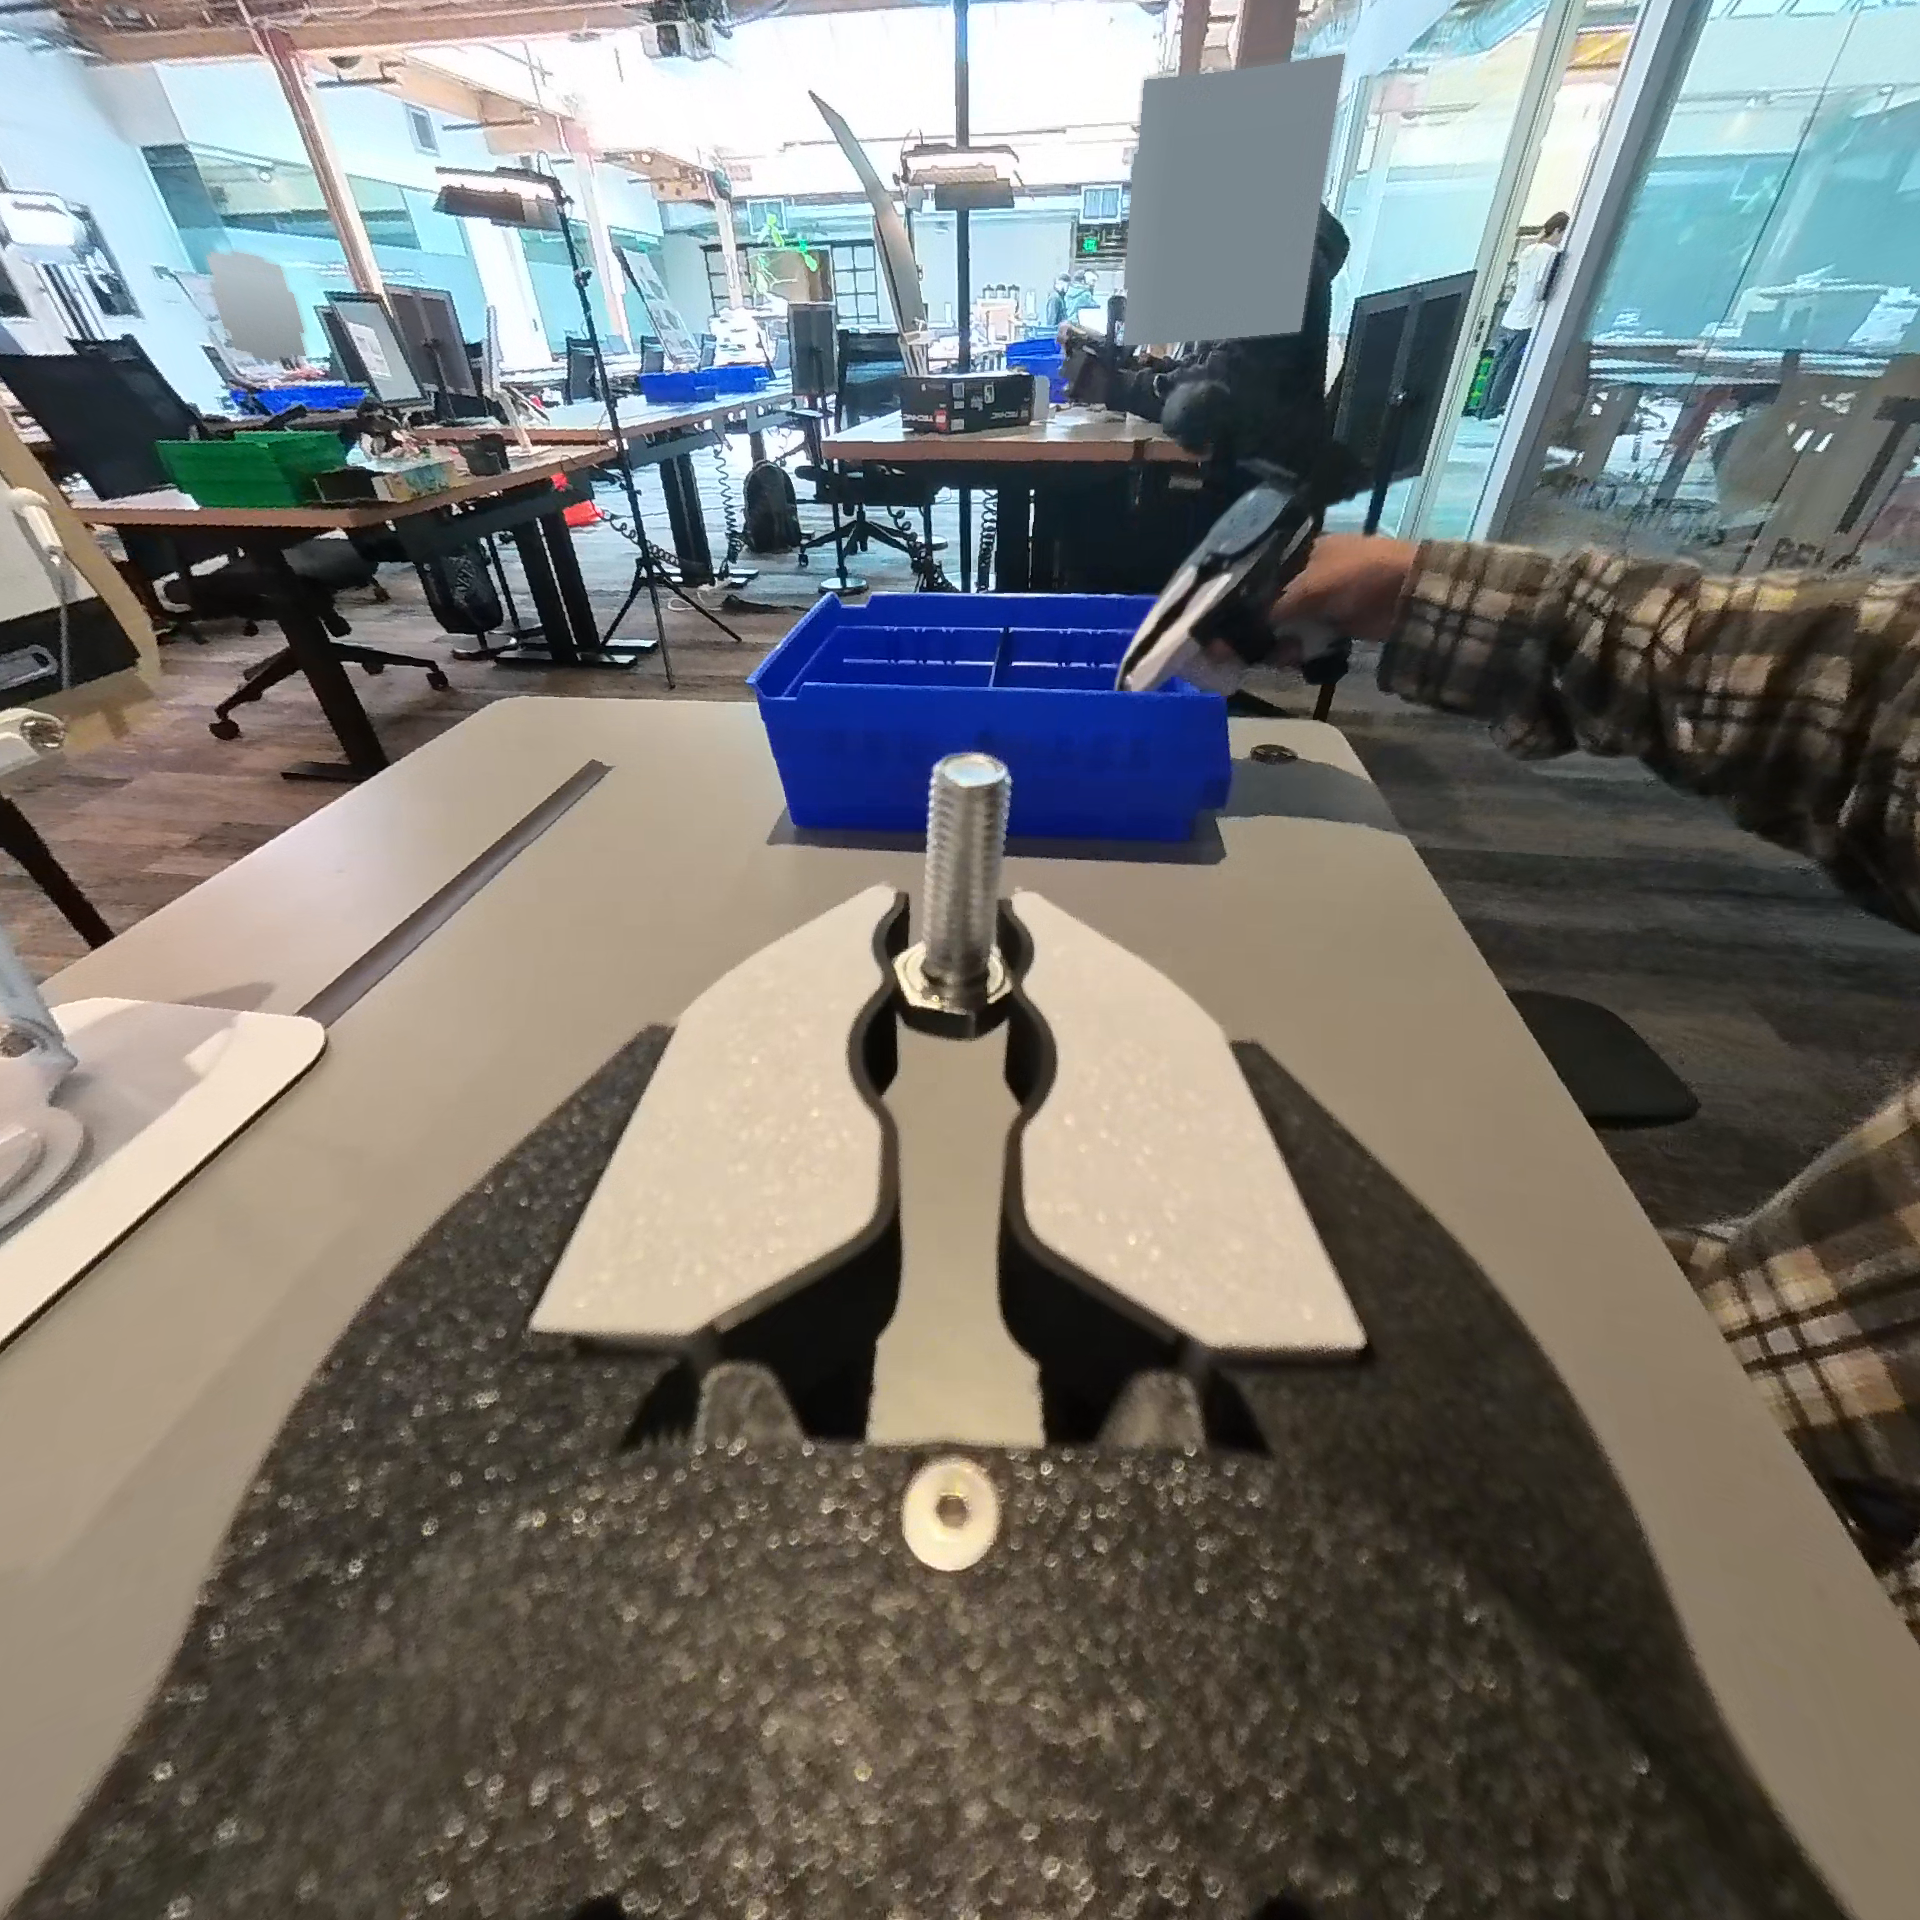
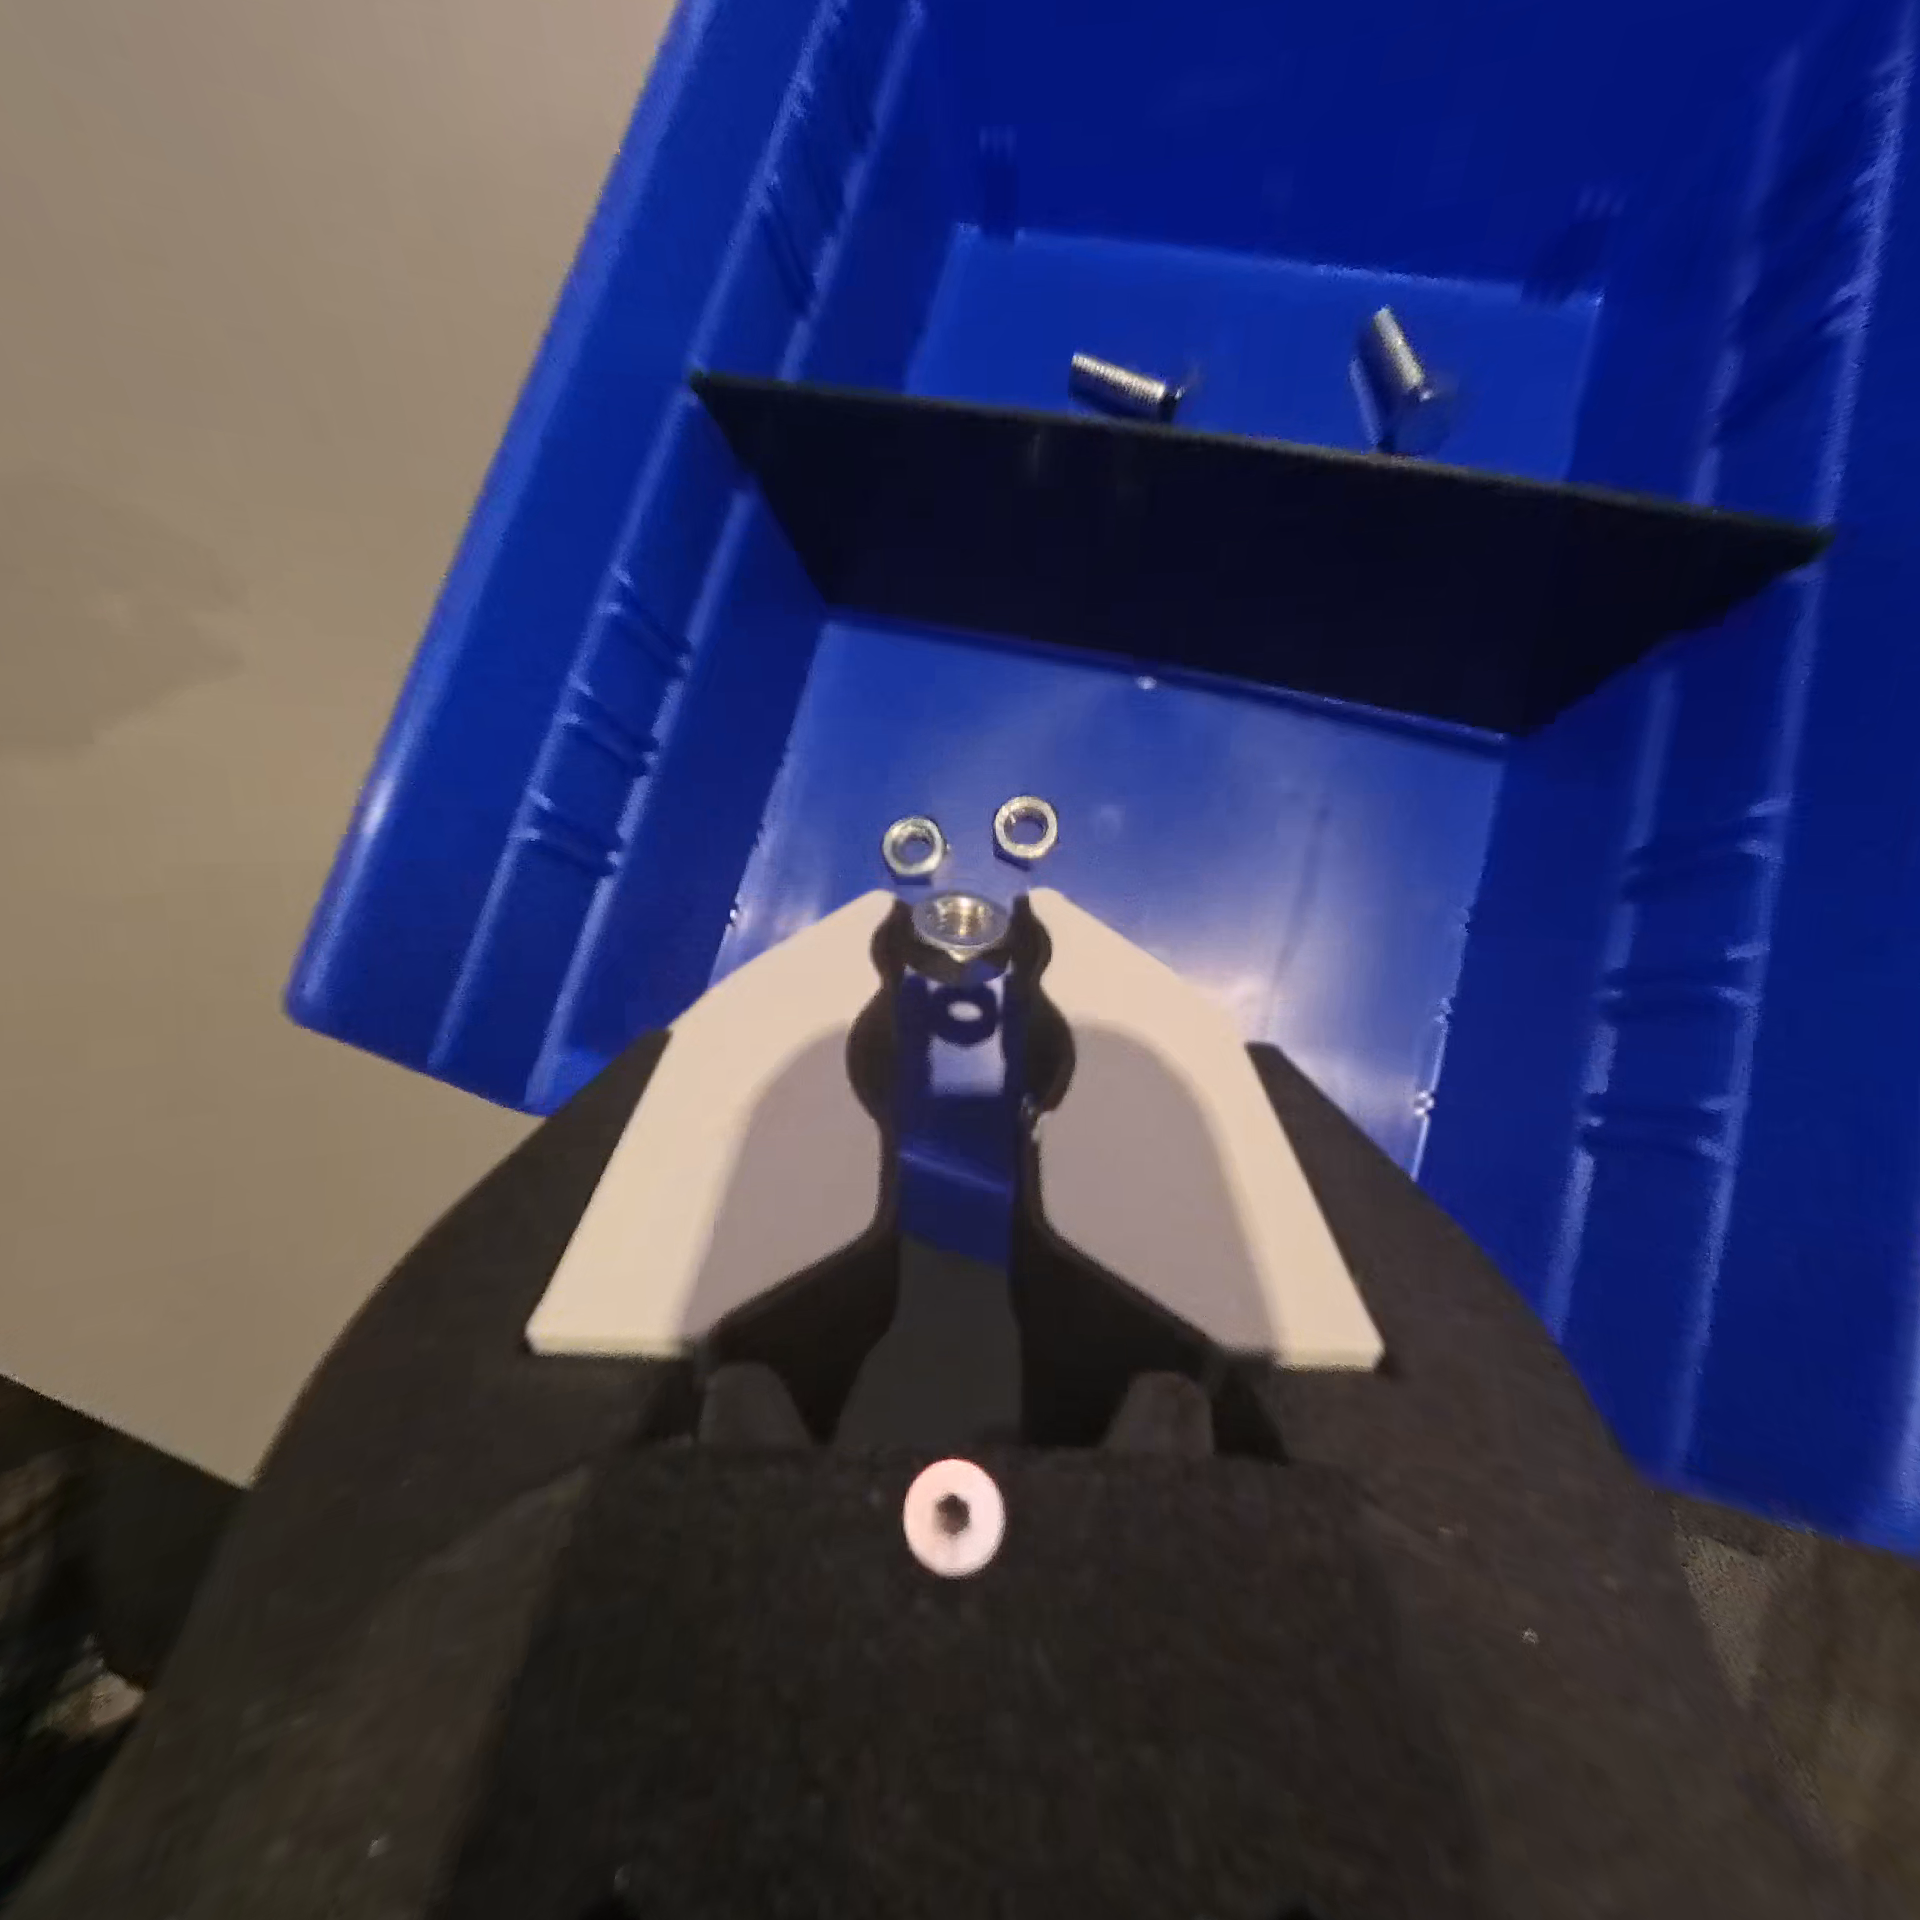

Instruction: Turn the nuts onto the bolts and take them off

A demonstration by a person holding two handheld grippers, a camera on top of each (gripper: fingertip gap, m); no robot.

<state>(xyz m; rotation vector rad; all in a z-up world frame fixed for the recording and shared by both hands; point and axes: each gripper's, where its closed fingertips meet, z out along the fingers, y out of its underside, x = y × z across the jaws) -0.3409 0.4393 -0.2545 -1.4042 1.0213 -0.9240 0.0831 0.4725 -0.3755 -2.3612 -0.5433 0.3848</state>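
My left gripper point(image 1: 951, 987) is shut on the hex head of a silver bolt point(image 1: 964, 862) and holds it upright, threads up, above the grey table point(image 1: 520, 935). My right gripper point(image 2: 954, 940) is shut on a silver nut point(image 2: 954, 928) just above the floor of the blue bin point(image 2: 1195, 883). Two more nuts point(image 2: 914, 840) point(image 2: 1023, 828) lie on the bin floor just beyond my fingertips. Two bolts point(image 2: 1127, 382) point(image 2: 1397, 390) lie in the far compartment behind a dark divider point(image 2: 1247, 540). In the left wrist view the right gripper point(image 1: 1195, 613) reaches down into the bin point(image 1: 997, 748).
The bin stands at the far end of the table. A white base plate point(image 1: 156, 1101) with a metal stand sits at the table's left edge. A person's plaid sleeve point(image 1: 1662, 675) reaches in from the right. Desks and chairs fill the room behind. The left gripper's tips are roughly 45 centimetres from the right gripper's.
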